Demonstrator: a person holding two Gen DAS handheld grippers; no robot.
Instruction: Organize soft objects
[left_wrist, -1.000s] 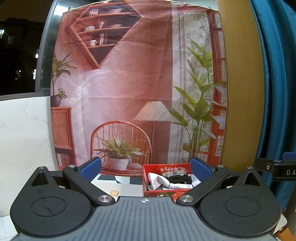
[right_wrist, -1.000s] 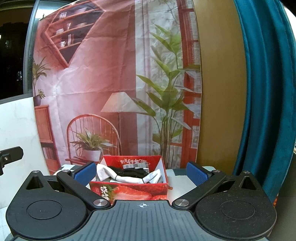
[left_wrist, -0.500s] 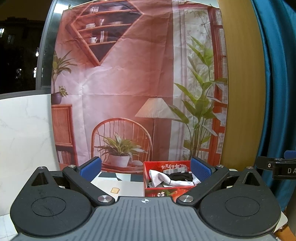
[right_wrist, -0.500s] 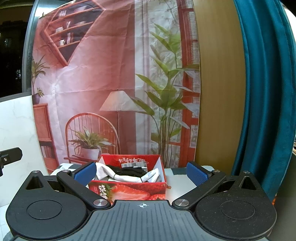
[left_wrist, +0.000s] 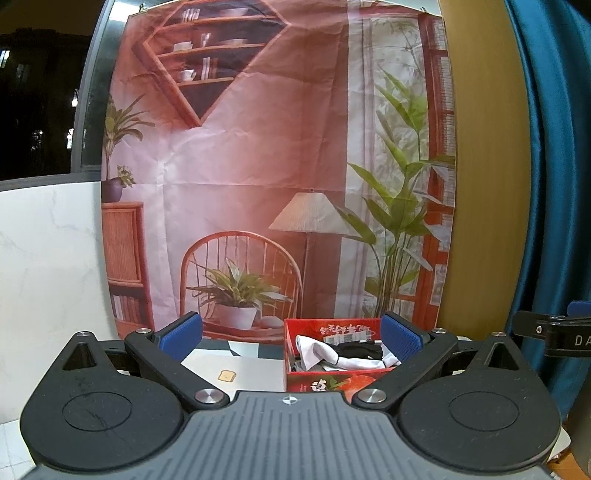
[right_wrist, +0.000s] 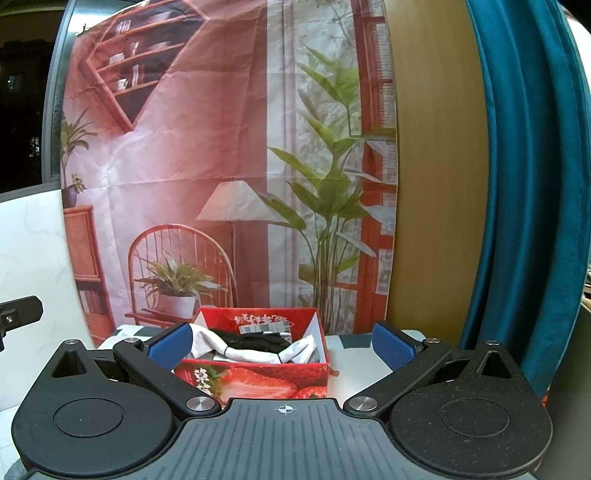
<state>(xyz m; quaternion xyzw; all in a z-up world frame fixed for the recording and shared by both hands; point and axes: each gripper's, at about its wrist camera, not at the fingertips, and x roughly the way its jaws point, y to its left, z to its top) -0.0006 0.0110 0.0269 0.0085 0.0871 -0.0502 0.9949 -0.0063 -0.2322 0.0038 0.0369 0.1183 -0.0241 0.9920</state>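
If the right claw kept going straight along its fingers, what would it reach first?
Most likely the red strawberry box, whose front wall sits between the open right claw; exact depth is unclear.

A red cardboard box with strawberry print (right_wrist: 258, 380) held white (right_wrist: 255, 356) and black soft cloths (right_wrist: 258, 338) beside a teal curtain (right_wrist: 524, 184).

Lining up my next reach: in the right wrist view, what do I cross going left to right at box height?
Left gripper's black tip at the frame edge → right gripper's left blue pad → white sock → black sock → red strawberry box's right wall → right blue pad → teal curtain.
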